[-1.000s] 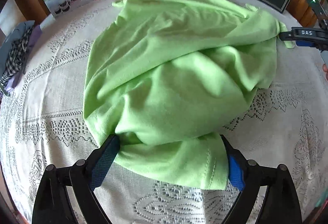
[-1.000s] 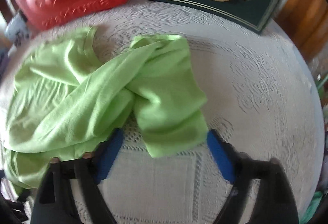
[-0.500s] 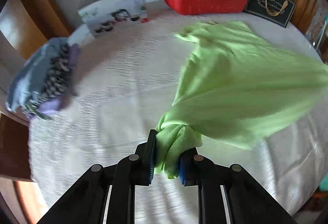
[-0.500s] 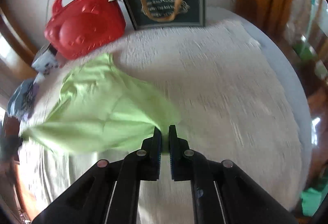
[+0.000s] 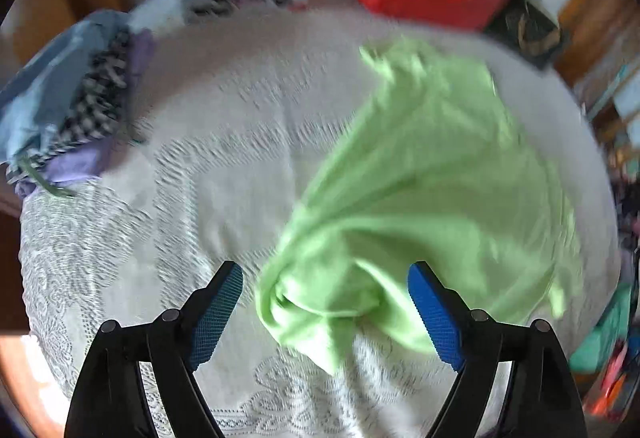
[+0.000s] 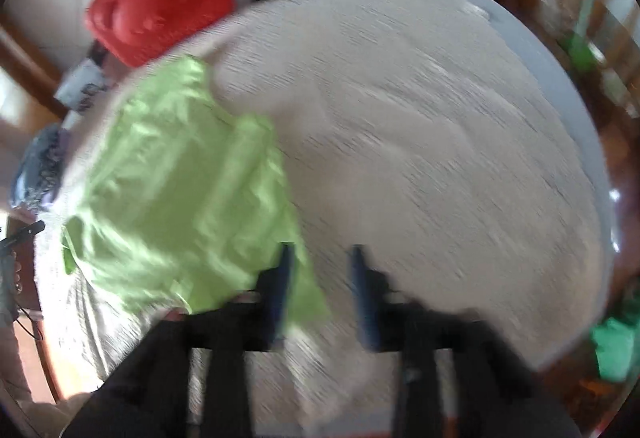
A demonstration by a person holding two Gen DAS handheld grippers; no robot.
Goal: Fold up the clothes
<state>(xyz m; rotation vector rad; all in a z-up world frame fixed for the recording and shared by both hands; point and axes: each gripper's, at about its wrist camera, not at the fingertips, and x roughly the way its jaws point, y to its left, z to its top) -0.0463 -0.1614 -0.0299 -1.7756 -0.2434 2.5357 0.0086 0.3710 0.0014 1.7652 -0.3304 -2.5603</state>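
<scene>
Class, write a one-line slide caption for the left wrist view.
Open left gripper above a bunched green shirt on a lace tablecloth.

Both fisheye views are bright with soft daylight and smeared by motion blur. In the left wrist view the green shirt (image 5: 420,197) streaks, while the fingers (image 5: 218,312) stay sharp. The right wrist view is blurrier; even its fingers (image 6: 362,290) smear. Dark vignettes curve the corners. A sunlit patch glares at the lower left surface (image 5: 48,370) edge.
</scene>
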